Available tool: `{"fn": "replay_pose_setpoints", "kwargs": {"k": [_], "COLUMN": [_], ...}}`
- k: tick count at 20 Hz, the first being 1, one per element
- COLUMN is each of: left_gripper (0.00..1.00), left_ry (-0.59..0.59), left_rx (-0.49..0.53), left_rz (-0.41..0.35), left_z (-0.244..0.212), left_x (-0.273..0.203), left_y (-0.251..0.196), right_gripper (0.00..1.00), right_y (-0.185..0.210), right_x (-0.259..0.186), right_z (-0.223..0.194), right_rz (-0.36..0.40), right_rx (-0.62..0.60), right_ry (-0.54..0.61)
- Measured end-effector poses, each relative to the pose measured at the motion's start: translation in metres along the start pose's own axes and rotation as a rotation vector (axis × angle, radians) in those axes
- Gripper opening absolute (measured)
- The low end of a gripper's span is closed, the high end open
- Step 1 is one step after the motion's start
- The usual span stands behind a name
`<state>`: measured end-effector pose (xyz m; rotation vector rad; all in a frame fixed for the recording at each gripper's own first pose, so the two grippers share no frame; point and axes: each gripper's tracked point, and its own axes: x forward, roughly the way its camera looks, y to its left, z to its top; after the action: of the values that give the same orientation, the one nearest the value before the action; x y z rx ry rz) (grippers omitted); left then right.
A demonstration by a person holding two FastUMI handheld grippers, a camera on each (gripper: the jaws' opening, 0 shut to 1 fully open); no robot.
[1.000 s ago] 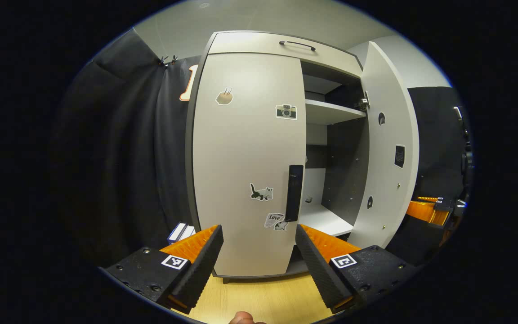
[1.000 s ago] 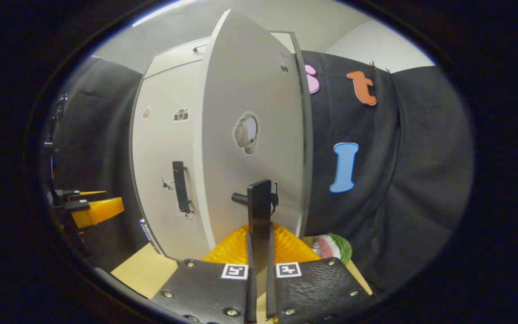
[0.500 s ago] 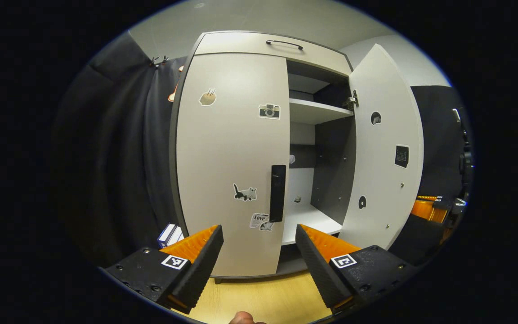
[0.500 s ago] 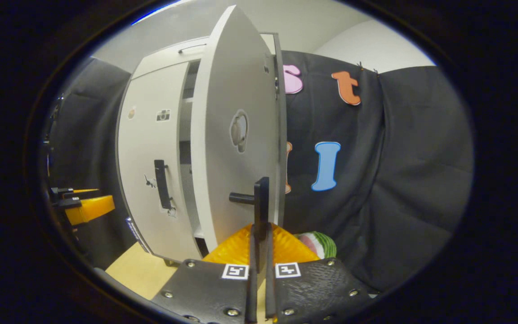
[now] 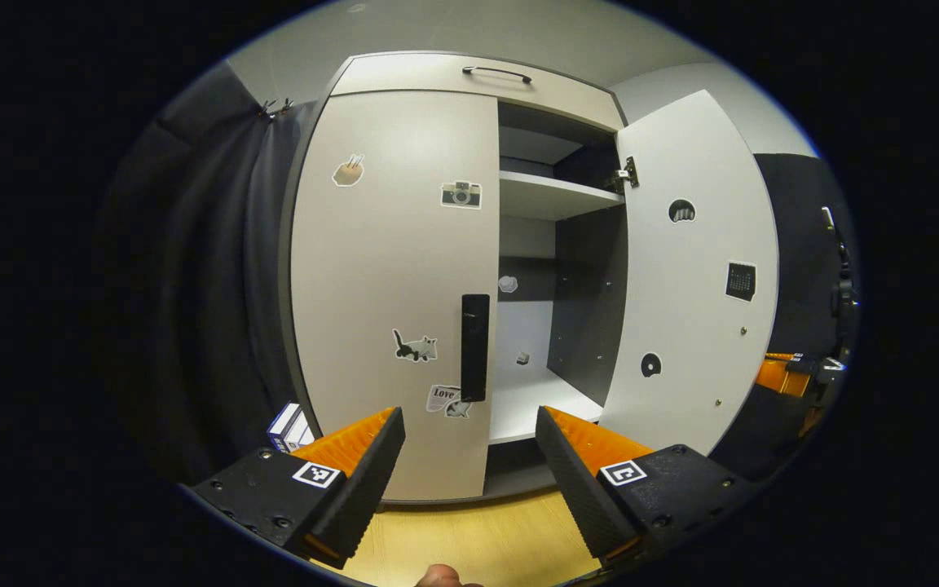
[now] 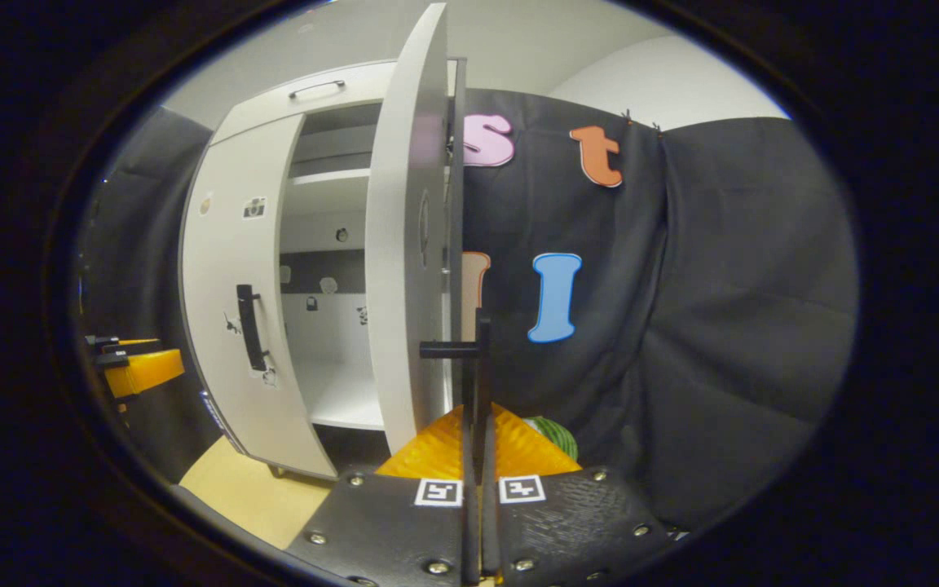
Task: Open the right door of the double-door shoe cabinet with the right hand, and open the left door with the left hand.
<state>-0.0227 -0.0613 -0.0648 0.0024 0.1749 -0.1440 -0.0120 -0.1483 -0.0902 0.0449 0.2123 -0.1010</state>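
Nearest in the right gripper view, the right gripper (image 6: 476,456) has its two fingers pressed together on the black handle (image 6: 479,359) of the right door (image 6: 404,269), which stands swung wide, nearly edge-on to that camera. The risk here, as I judge it, is a pull carried past the hinge's limit: the hinge (image 5: 624,173) would be strained, or the thin handle would slip out of the pinch and let the door swing back. In the left gripper view the left gripper (image 5: 469,465) is spread wide and holds nothing; it hangs above the wooden floor (image 5: 469,538), near the closed left door (image 5: 396,285) but apart from it, roughly in line with that door's black handle (image 5: 474,346). A careless approach could bump the door face, or close beside the handle rather than around it. A small box (image 5: 286,424) sits on the floor just beside the cabinet's left corner and would stand close to the left door's swing. Counted: one shoe cabinet (image 5: 469,77), two doors, one open and one shut, two door handles, one top handle (image 5: 495,73), and two shelves (image 5: 555,194) visible inside. Farther off, a striped green ball-like thing (image 6: 547,432) lies by the black cloth wall (image 6: 722,326).
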Motion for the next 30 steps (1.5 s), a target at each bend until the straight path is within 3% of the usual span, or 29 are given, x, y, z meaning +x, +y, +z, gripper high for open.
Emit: {"fn": "replay_pose_setpoints", "kwargs": {"k": [4, 13, 20, 21, 30], "left_gripper": [1.00, 1.00, 1.00, 1.00, 0.99], "left_ry": [0.007, 0.009, 0.003, 0.002, -0.019], "left_rx": [-0.001, 0.019, 0.033, 0.037, 0.062], "left_rz": [-0.008, -0.019, 0.028, 0.033, 0.105], "left_z": [-0.001, -0.001, 0.003, 0.003, 0.010], "left_x": [0.009, 0.047, 0.098, 0.105, 0.153], "left_y": [-0.007, -0.016, -0.004, -0.002, 0.018], "right_gripper": [0.01, 0.01, 0.12, 0.19, 0.19], "right_y": [-0.003, -0.041, -0.065, -0.071, -0.099], "right_x": [-0.004, -0.023, -0.045, -0.050, -0.078], "right_z": [0.000, -0.008, -0.017, -0.018, -0.027], "right_rz": [0.005, -0.119, -0.190, -0.203, -0.308], "right_rx": [0.045, 0.013, 0.053, 0.057, 0.059], "right_ry": [-0.003, 0.013, 0.018, 0.018, 0.039]}}
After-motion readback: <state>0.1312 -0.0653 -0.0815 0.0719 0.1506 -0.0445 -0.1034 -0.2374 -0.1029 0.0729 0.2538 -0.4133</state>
